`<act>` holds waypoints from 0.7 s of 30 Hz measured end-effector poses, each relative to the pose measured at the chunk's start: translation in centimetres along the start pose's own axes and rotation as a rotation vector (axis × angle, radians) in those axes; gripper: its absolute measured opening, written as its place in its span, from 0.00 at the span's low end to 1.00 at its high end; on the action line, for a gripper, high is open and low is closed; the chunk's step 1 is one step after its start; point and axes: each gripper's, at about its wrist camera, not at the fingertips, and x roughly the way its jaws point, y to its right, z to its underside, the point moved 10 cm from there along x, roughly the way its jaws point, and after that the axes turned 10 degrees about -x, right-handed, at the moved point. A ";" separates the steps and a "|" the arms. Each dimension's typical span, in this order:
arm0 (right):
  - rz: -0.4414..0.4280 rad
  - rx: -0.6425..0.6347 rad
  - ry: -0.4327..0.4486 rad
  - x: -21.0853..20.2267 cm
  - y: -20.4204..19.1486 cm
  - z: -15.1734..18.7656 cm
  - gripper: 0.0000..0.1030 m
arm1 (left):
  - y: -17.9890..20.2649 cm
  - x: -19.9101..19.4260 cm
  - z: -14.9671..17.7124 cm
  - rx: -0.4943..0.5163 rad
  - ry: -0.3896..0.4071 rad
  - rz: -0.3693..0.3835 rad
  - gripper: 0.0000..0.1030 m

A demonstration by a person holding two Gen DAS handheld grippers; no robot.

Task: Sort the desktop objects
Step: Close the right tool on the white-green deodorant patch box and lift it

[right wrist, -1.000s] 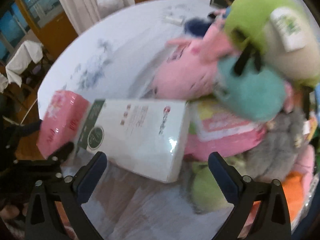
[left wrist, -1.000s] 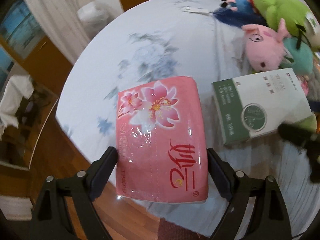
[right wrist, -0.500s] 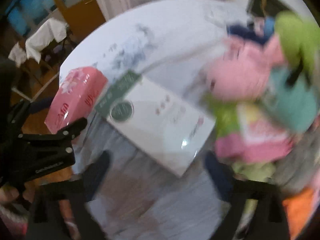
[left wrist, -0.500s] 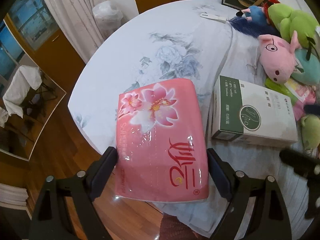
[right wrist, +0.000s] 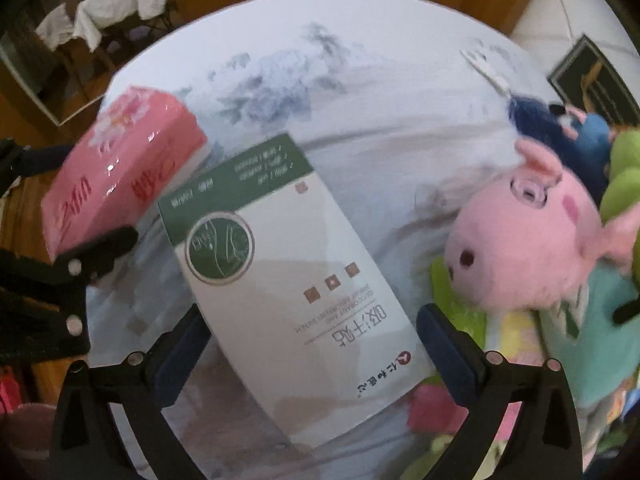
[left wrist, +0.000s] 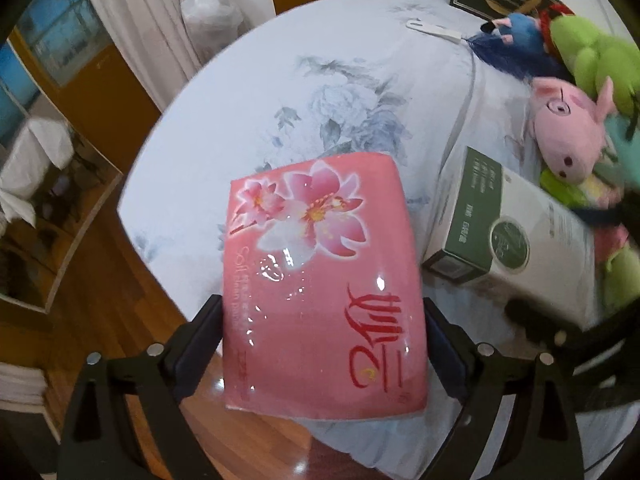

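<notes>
My left gripper (left wrist: 322,336) is shut on a pink tissue pack (left wrist: 320,280) with a flower print and holds it above the near edge of the round table (left wrist: 280,92). The pack also shows at the left of the right wrist view (right wrist: 120,176). A white and green box (right wrist: 288,280) lies between the fingers of my right gripper (right wrist: 308,344), which stands open around its near end. I cannot tell whether the pads touch it. The box shows in the left wrist view (left wrist: 516,240) to the right of the pack.
A pile of plush toys lies at the right: a pink pig (right wrist: 524,240), a blue toy (left wrist: 516,36), green toys (left wrist: 596,64). A white comb-like tool (left wrist: 436,32) lies at the table's far side. Wooden floor (left wrist: 80,280) is below the table's edge.
The right gripper has swung left and forward over the white and green box, which now lies between its fingers. The left gripper has lifted the pink pack slightly.
</notes>
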 end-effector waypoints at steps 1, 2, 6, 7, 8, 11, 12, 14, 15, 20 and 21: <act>-0.021 0.028 -0.009 0.2 -0.1 0.2 0.97 | -0.1 0.0 0.1 -0.007 -0.005 0.011 0.90; -0.057 0.075 -0.014 0.1 -0.3 0.6 0.97 | -0.1 0.0 0.1 -0.007 -0.004 0.016 0.90; -0.117 0.131 -0.014 -0.5 -1.1 1.8 0.98 | 0.1 0.0 0.1 0.006 -0.005 0.010 0.90; -0.098 0.114 -0.008 -0.7 -1.1 1.6 0.99 | 0.2 0.1 0.1 0.010 -0.005 0.009 0.90; -0.084 0.108 -0.004 -0.8 -0.9 1.4 0.99 | 0.3 0.1 0.0 0.017 -0.006 0.006 0.90; -0.061 0.117 0.009 -1.0 -0.2 0.3 1.00 | 0.3 0.6 -0.1 0.019 -0.017 0.003 0.90; -0.061 0.117 0.012 -0.9 -0.2 0.1 1.00 | 0.0 0.9 0.0 0.009 -0.031 0.002 0.90; -0.064 0.115 0.009 -0.1 -0.1 -0.2 1.00 | -0.3 1.8 0.2 -0.014 -0.065 0.021 0.90; -0.071 0.129 -0.003 0.4 -0.1 0.0 0.99 | -0.3 2.0 0.3 -0.018 -0.069 0.030 0.89; -0.046 0.153 0.019 0.2 -0.4 0.5 0.79 | 0.0 1.2 0.1 0.002 -0.032 0.035 0.88; -0.043 0.161 0.030 -0.2 -0.3 0.5 0.78 | 0.2 0.6 -0.2 0.006 -0.016 0.035 0.88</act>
